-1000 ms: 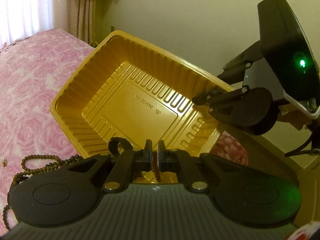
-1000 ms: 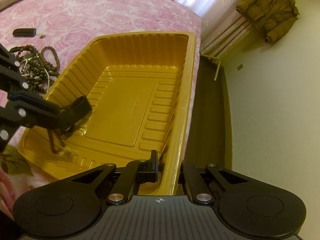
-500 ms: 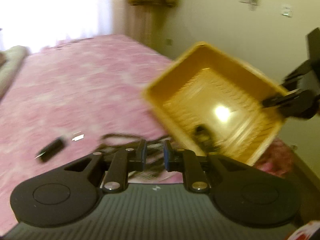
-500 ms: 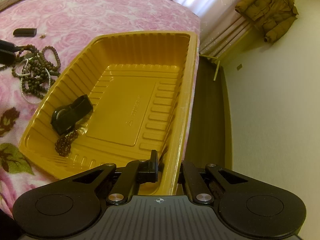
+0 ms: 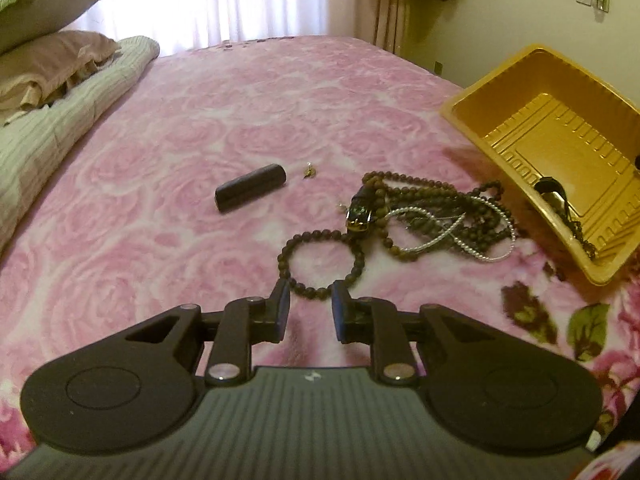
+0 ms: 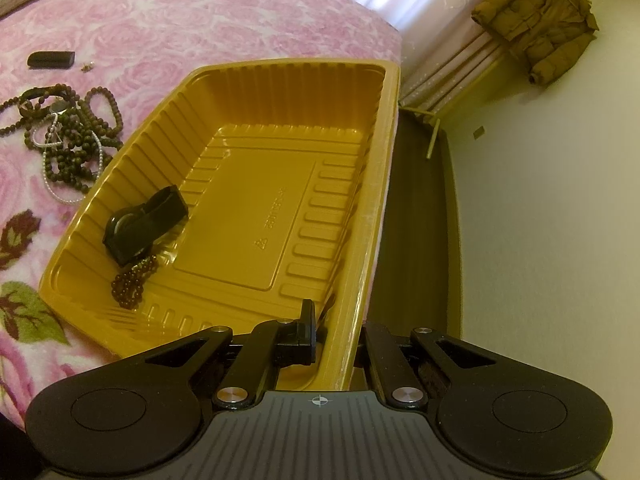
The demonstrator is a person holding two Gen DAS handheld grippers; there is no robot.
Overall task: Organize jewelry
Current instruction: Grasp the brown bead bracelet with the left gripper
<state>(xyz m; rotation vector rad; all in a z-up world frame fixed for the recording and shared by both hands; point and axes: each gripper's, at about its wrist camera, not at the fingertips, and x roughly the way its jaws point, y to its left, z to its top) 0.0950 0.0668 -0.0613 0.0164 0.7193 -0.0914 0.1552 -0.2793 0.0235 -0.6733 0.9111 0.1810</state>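
Brown wooden beads were the closest thing to the left tongs (image 5: 308, 296), which sat spread apart and empty just short of a bead bracelet loop (image 5: 322, 262) lying flat on the bed (image 5: 160, 168). Next step looked like picking that loop up, so I'd have come down with one finger inside the ring and one outside, pinching the near arc rather than scooping, since loose beads slide on fuzzy blanket. Just past it was the tangled pile of necklaces (image 5: 436, 216), stretched roughly left to right toward the tray, with a watch (image 5: 360, 212) on its left end; better left until the loop was clear. Farther left lay a dark little case (image 5: 251, 193), long axis running diagonally, far end tipped right. Right tongs (image 6: 334, 344) were clamped on the near rim of the gold plastic tray (image 6: 388, 168), propping it up; its long side ran away from that camera, and a black watch (image 6: 144, 228) plus a small bead string (image 6: 130, 282) were already inside.
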